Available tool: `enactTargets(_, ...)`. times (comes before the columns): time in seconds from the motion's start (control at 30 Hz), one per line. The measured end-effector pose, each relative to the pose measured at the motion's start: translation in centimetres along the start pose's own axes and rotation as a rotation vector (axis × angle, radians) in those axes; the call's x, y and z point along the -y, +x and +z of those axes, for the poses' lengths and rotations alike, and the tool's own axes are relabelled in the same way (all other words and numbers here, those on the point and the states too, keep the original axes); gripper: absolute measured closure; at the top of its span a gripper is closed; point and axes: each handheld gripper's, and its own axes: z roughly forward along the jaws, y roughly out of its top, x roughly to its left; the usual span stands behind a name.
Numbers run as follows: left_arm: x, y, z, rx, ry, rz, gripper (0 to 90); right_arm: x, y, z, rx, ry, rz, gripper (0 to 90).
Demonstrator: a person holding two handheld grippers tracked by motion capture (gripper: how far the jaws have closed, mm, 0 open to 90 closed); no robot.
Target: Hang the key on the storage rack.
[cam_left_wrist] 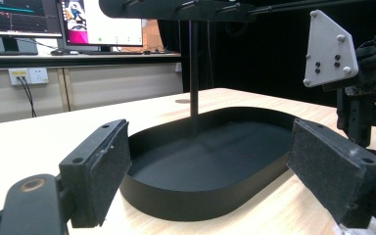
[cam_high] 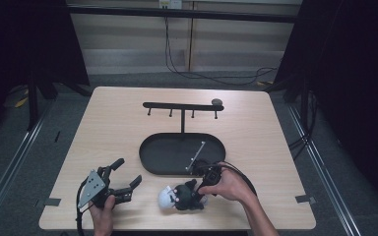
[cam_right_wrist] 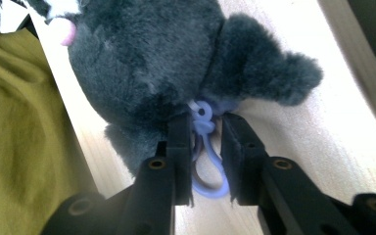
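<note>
A grey and white plush toy (cam_high: 173, 197) lies on the table near the front edge, between my two hands. In the right gripper view its grey fur (cam_right_wrist: 147, 54) is close up, with a lilac plastic clip (cam_right_wrist: 203, 126) hanging from it. My right gripper (cam_right_wrist: 206, 119) has its pads closed on that clip, and in the high view it (cam_high: 194, 191) points left into the toy. My left gripper (cam_high: 129, 172) rests at the front left, open, with nothing between its pads (cam_left_wrist: 103, 161). It faces the black oval tray (cam_left_wrist: 186, 196).
The black oval tray (cam_high: 150, 147) sits mid-table with a thin metal rod (cam_high: 196, 155) lying in it. From it rises a post (cam_high: 182, 120) carrying a bar with several hooks (cam_high: 177, 105). Olive cloth (cam_right_wrist: 19, 137) hangs at the table's front edge.
</note>
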Motion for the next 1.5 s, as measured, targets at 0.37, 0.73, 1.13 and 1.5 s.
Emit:
enactTargets(0.37,0.0,0.0,0.0,0.000,0.000,0.000,15.7,-0.1,0.7,0.3,0.010,0.039,-0.024,87.1)
enactTargets(0.73,0.0,0.0,0.0,0.000,0.000,0.000,15.7,-0.7,1.4,-0.7,0.033,0.026,-0.047,87.4)
enactTargets(1.13,0.0,0.0,0.0,0.000,0.000,0.000,15.7,-1.1,2.3,-2.6,0.021,-0.002,-0.069,87.3)
enactTargets(1.5,0.0,0.0,0.0,0.000,0.000,0.000,15.7,-2.1,3.2,-5.8,0.060,-0.011,-0.100,87.3)
